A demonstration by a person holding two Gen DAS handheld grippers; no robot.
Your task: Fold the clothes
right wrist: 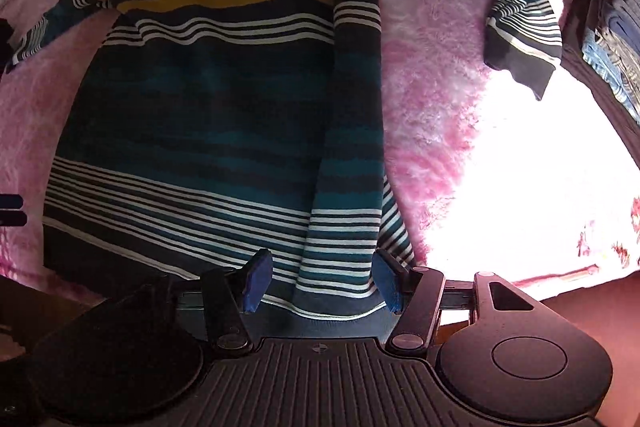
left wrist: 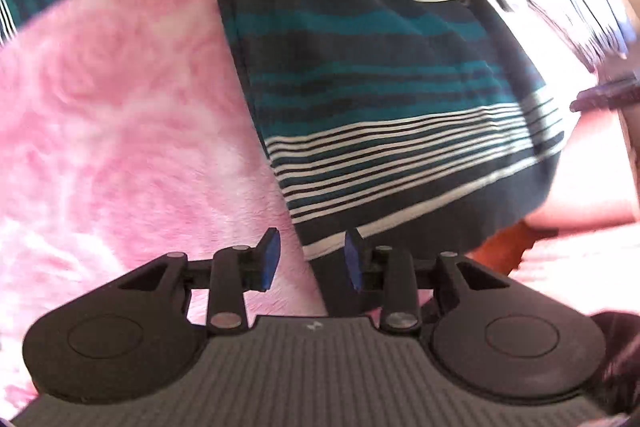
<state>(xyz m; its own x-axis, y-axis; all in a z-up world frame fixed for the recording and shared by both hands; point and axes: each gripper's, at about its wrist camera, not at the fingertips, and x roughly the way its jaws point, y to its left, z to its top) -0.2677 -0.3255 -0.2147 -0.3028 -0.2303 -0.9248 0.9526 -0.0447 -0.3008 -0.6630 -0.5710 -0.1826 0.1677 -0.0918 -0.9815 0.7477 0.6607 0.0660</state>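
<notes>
A striped sweater [right wrist: 216,99] in dark navy, teal, white and mustard lies flat on a fluffy pink blanket [right wrist: 432,107], collar at the far end. Its right side is folded inward as a long strip [right wrist: 352,147], and the right sleeve [right wrist: 516,27] stretches out sideways. My right gripper [right wrist: 322,281] is open, its blue pads straddling the hem of that folded strip. In the left wrist view the sweater [left wrist: 380,87] fills the upper right. My left gripper [left wrist: 312,259] is open over the blanket [left wrist: 120,107], just at the sweater's left hem corner, holding nothing.
A stack of folded dark and patterned clothes [right wrist: 608,39] sits at the right edge of the bed. Bright sunlight washes out the blanket at the right [right wrist: 540,187]. The other gripper's tips [right wrist: 10,211] peek in at the far left of the right wrist view.
</notes>
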